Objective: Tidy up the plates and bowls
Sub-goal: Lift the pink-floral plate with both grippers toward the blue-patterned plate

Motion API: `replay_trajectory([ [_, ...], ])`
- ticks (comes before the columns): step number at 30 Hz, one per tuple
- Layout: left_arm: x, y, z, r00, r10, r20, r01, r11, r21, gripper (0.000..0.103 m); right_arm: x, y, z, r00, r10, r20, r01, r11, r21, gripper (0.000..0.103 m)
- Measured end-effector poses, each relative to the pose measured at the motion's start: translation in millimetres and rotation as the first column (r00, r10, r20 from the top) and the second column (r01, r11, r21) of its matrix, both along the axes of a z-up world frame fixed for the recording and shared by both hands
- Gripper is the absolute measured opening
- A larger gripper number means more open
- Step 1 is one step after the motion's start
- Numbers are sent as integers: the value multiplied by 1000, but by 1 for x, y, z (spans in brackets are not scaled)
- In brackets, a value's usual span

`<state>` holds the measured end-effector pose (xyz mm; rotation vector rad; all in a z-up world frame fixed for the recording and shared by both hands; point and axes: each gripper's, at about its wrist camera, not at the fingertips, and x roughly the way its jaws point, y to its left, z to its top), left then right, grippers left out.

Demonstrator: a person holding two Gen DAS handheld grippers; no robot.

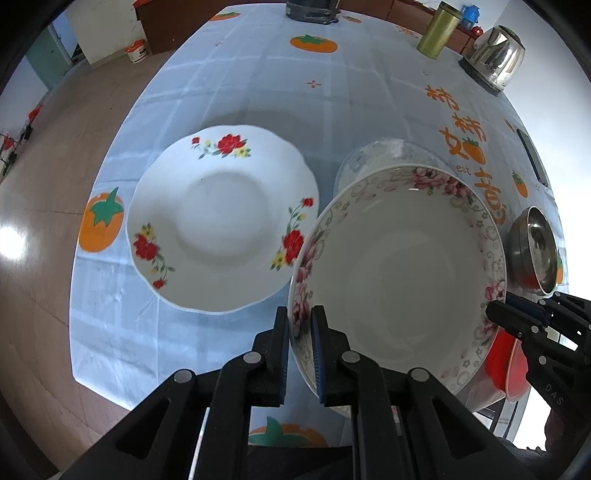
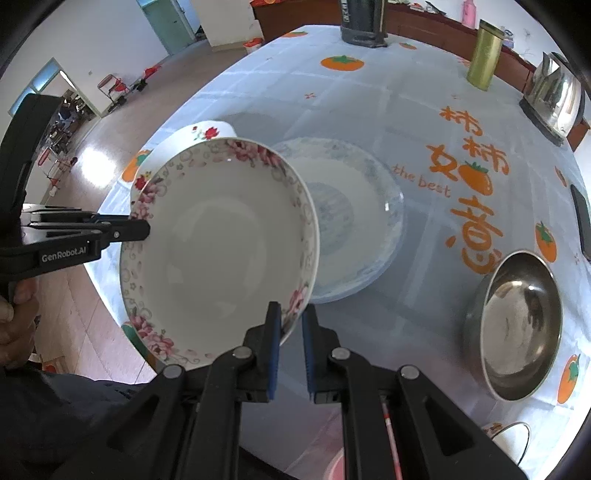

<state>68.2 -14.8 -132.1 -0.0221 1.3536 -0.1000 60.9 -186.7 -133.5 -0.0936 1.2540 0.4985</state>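
Note:
A pink-flowered plate (image 1: pixel 399 266) is held tilted above the table; it also shows in the right wrist view (image 2: pixel 218 243). My left gripper (image 1: pixel 300 321) is shut on its left rim. My right gripper (image 2: pixel 290 317) straddles its opposite rim, and its jaws stand a little apart around it. A red-flowered plate (image 1: pixel 221 218) lies flat on the table to the left. A blue-patterned plate (image 2: pixel 354 218) lies under the held plate, partly hidden. A steel bowl (image 2: pixel 517 328) sits on the right.
The table has a blue cloth (image 1: pixel 258 92) with orange persimmon prints. A green tin (image 1: pixel 437 31), a steel kettle (image 1: pixel 496 55) and a dark object (image 1: pixel 312 11) stand at the far side. A phone (image 2: pixel 583 221) lies at the right edge. Floor lies left.

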Motion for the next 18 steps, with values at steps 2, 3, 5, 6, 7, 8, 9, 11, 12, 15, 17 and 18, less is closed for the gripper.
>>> replay_trajectory([
  [2, 3, -3, -1, 1000, -6, 0, 6, 1000, 2, 13, 2, -3, 1, 1000, -7, 3, 7, 1000, -1, 11],
  [3, 5, -5, -1, 1000, -8, 0, 8, 1000, 3, 13, 4, -5, 1, 1000, -10, 4, 10, 1000, -1, 11],
  [5, 8, -7, -1, 1000, -13, 2, 13, 1000, 4, 13, 6, -8, 1, 1000, -16, 7, 16, 1000, -1, 11],
  [6, 9, -9, -2, 1000, -15, 2, 15, 1000, 4, 13, 7, -9, 1, 1000, -19, 7, 19, 1000, 0, 11],
  [7, 10, -10, -1, 1000, -17, 4, 17, 1000, 4, 13, 8, -10, 2, 1000, -23, 8, 23, 1000, 1, 11],
  [8, 11, -11, -1, 1000, -18, 5, 18, 1000, 5, 13, 9, -12, 1, 1000, -24, 9, 24, 1000, 1, 11],
  [9, 12, -12, -1, 1000, -19, 5, 19, 1000, 5, 13, 10, -13, 2, 1000, -27, 10, 27, 1000, 1, 11],
  [11, 14, -14, -1, 1000, -21, 7, 21, 1000, 6, 13, 12, -15, 1, 1000, -29, 12, 29, 1000, 1, 11],
  [12, 15, -15, -1, 1000, -22, 7, 22, 1000, 6, 13, 13, -16, 1, 999, -31, 12, 31, 1000, 1, 11],
  [15, 16, -17, 0, 1000, -23, 7, 23, 1000, 7, 13, 14, -19, 1, 999, -35, 14, 35, 999, 3, 11],
  [17, 17, -18, 0, 1000, -24, 7, 24, 1000, 8, 13, 15, -20, 1, 999, -36, 14, 36, 999, 3, 11],
  [18, 18, -19, 0, 1000, -24, 6, 24, 1000, 8, 13, 15, -21, 1, 999, -36, 13, 36, 999, 4, 11],
])
